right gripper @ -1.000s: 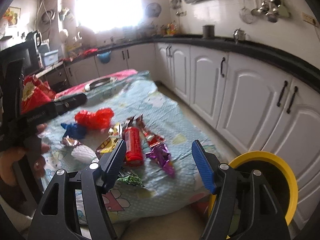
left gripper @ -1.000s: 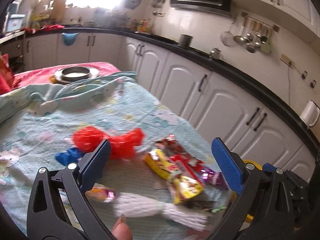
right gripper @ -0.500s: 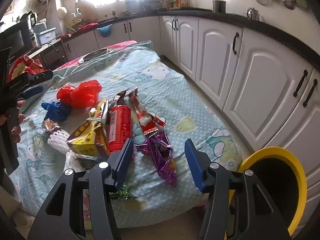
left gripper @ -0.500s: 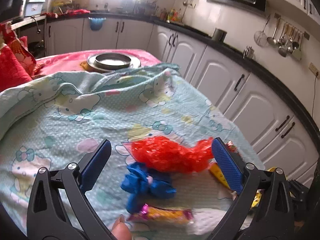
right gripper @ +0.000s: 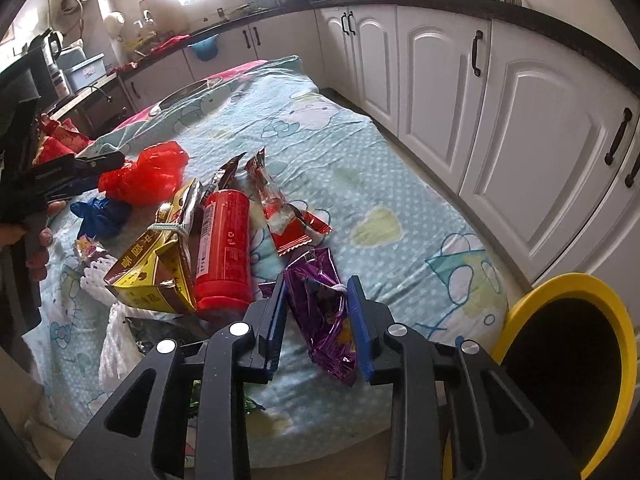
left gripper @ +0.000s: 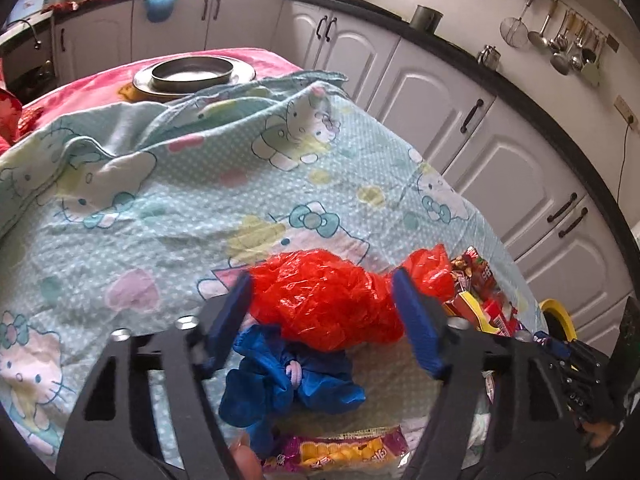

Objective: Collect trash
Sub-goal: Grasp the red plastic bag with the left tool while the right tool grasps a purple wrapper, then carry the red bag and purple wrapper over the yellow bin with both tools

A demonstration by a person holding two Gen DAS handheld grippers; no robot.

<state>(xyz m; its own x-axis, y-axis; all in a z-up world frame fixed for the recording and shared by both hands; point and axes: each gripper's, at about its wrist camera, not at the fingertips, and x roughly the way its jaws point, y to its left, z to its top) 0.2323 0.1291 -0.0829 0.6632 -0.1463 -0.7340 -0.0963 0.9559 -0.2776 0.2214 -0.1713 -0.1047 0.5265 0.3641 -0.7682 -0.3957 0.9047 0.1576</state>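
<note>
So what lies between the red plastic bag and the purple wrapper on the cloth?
In the right wrist view, between the red plastic bag and the purple wrapper lie a red cylindrical container, a yellow-brown carton and a red-and-clear wrapper.

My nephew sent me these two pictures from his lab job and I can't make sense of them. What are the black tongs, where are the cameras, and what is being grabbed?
There is no machine here: a person holds a two-finger gripper in each hand, each with a wide-angle camera looking along its fingers. The left view shows the left gripper closing around a crumpled red plastic bag, with a blue bag just below it. The right view shows the right gripper closing around a purple wrapper. Both lie among other snack wrappers and a red canister on a cartoon-print cloth. The yellow-rimmed bin beside the table is probably where the trash goes.
</note>
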